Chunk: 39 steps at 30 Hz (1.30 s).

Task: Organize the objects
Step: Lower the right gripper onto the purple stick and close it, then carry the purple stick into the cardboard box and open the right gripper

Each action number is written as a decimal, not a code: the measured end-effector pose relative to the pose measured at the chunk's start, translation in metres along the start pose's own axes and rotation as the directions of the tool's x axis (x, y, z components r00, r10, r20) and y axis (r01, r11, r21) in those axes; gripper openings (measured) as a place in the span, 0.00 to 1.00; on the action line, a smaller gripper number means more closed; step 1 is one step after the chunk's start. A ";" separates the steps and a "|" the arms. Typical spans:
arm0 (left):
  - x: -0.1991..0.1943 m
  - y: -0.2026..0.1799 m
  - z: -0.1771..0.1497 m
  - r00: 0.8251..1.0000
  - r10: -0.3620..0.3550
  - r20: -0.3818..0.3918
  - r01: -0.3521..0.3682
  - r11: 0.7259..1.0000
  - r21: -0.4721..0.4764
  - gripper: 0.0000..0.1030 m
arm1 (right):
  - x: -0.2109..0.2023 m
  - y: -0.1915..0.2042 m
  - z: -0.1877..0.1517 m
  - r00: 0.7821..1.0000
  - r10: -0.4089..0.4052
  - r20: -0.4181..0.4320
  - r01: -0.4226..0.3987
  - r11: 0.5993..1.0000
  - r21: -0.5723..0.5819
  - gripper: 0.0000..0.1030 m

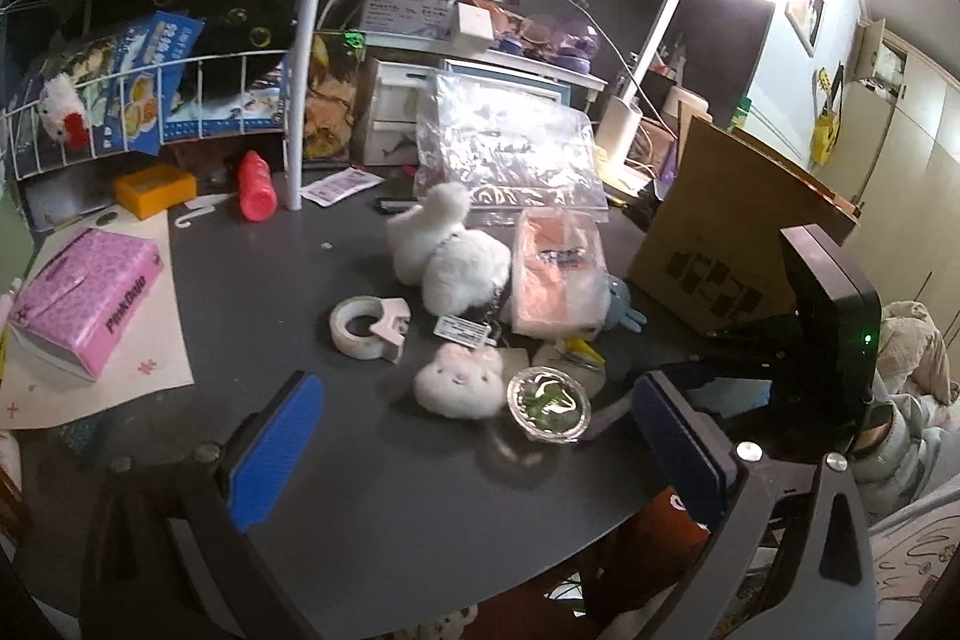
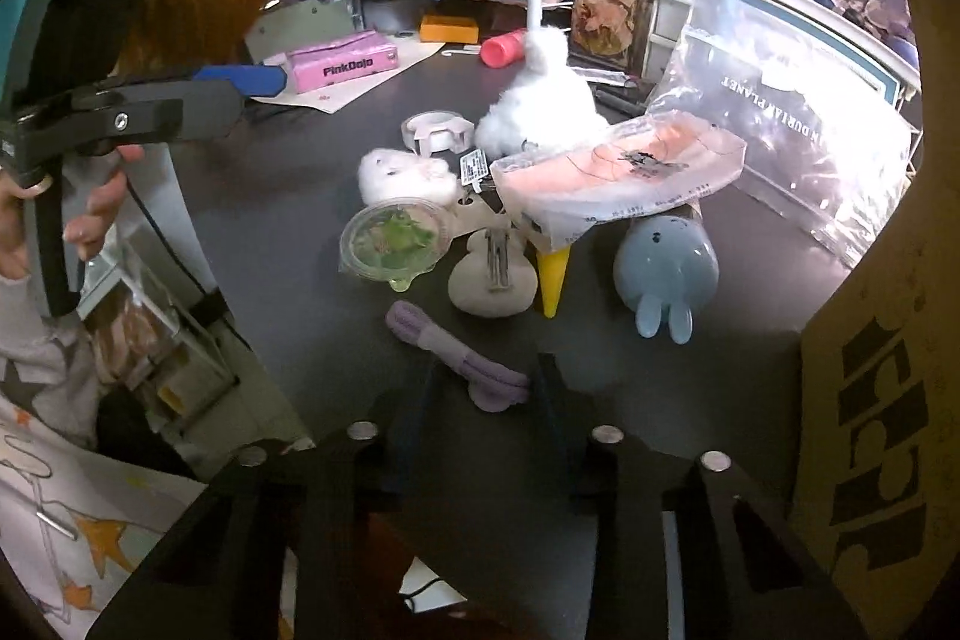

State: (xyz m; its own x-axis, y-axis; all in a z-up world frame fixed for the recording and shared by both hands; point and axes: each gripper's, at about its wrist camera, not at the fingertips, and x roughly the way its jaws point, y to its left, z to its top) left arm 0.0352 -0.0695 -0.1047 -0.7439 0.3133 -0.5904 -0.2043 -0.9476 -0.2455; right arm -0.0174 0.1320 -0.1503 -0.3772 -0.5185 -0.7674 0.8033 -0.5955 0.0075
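A pile of small objects lies on the dark table point(image 1: 288, 292): a white plush rabbit point(image 1: 447, 250), a small plush face point(image 1: 459, 381), a tape dispenser point(image 1: 369, 327), a clear lidded cup with green inside point(image 1: 549, 403), a pink packet in clear wrap point(image 1: 558, 280). My left gripper point(image 1: 474, 454) is open, its blue pads either side of the plush face and cup, just short of them. My right gripper point(image 2: 486, 388) is closed on a lilac folded item point(image 2: 462, 352). In the right wrist view a blue bunny toy point(image 2: 663, 268), a yellow cone point(image 2: 553, 277) and a beige pouch point(image 2: 492, 274) lie ahead.
A cardboard box point(image 1: 732, 232) stands at the right, also in the right wrist view point(image 2: 882, 340). A pink tissue box point(image 1: 84, 298), red bottle point(image 1: 257, 187), orange box point(image 1: 155, 189) and wire rack point(image 1: 144, 94) are at the left. A clear zip bag point(image 1: 510, 154) leans behind.
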 end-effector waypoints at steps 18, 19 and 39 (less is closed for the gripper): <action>0.004 -0.046 0.025 0.978 -0.198 -0.065 0.204 0.975 0.089 0.99 | -0.072 0.027 0.032 0.982 -0.003 0.187 0.036 0.984 -0.175 0.12; 0.002 -0.048 0.028 0.977 -0.204 -0.062 0.210 0.973 0.100 0.99 | -0.078 0.029 0.037 0.979 0.002 0.201 0.037 0.981 -0.188 0.12; -0.002 -0.062 0.060 0.976 -0.217 -0.031 0.219 0.948 0.231 0.29 | -0.113 0.020 0.071 0.971 0.021 0.240 0.041 0.966 -0.254 0.12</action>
State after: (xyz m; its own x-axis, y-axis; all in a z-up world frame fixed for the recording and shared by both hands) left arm 0.0111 -0.0150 -0.0426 -0.6615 0.5137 -0.5464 -0.5032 -0.8442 -0.1844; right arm 0.0084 0.1345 -0.0180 -0.4594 -0.6631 -0.5909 0.8777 -0.4409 -0.1876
